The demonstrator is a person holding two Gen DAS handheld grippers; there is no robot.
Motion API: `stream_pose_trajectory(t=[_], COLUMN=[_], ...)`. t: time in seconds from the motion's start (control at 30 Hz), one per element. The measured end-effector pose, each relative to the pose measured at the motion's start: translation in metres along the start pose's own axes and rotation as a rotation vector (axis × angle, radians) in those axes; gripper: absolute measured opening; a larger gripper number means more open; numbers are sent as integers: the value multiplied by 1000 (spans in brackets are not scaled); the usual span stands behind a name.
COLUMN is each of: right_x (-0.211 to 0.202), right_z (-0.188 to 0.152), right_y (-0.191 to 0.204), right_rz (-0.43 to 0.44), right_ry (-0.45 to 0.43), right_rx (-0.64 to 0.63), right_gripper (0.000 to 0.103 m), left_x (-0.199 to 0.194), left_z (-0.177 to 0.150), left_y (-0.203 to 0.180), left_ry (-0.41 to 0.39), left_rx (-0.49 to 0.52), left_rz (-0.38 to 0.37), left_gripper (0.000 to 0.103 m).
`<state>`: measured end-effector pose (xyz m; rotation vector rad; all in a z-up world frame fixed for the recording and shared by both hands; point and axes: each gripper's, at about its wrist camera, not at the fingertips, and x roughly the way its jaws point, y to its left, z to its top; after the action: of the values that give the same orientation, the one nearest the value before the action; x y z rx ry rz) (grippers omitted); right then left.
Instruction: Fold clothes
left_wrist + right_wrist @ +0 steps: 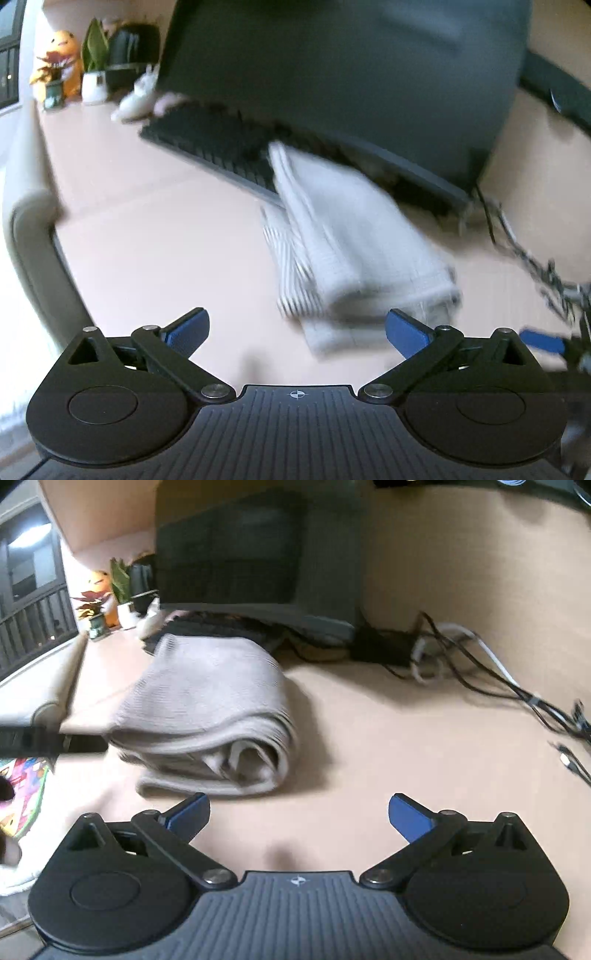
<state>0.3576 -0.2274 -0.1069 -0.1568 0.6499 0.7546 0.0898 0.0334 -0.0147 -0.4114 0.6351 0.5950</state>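
A light grey folded garment (351, 236) lies on the tan desk, its far end resting against a black keyboard (221, 147). My left gripper (297, 330) is open and empty, just in front of the garment's near edge. In the right wrist view the same garment (210, 709) lies in thick folded layers. My right gripper (299, 814) is open and empty, just short of the garment and to its right. A blue fingertip of the right gripper (543, 341) shows at the right edge of the left wrist view.
A dark monitor (351, 74) stands behind the keyboard. Cables (480, 672) trail across the desk at right. An orange plush toy (59, 62) and potted plants (94, 70) stand at the far left. A grey chair arm (33, 240) is at the left edge.
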Motion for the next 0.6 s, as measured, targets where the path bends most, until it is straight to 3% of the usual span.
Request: stream_pose_trajectory(t=[0.13, 0.33, 0.6], right_x=[0, -10, 1], right_z=[-26, -37, -35], right_y=[-12, -14, -13], right_rz=[-39, -3, -2], right_ry=[0, -23, 58], right_rx=[-17, -66, -84], right_gripper=[103, 103, 103], left_x=[12, 13, 17], left_z=[-32, -49, -52], left_y=[-15, -25, -35], left_ry=[70, 25, 35], left_rx=[7, 27, 86], left_rz=[17, 70, 151], left_gripper=[103, 103, 103])
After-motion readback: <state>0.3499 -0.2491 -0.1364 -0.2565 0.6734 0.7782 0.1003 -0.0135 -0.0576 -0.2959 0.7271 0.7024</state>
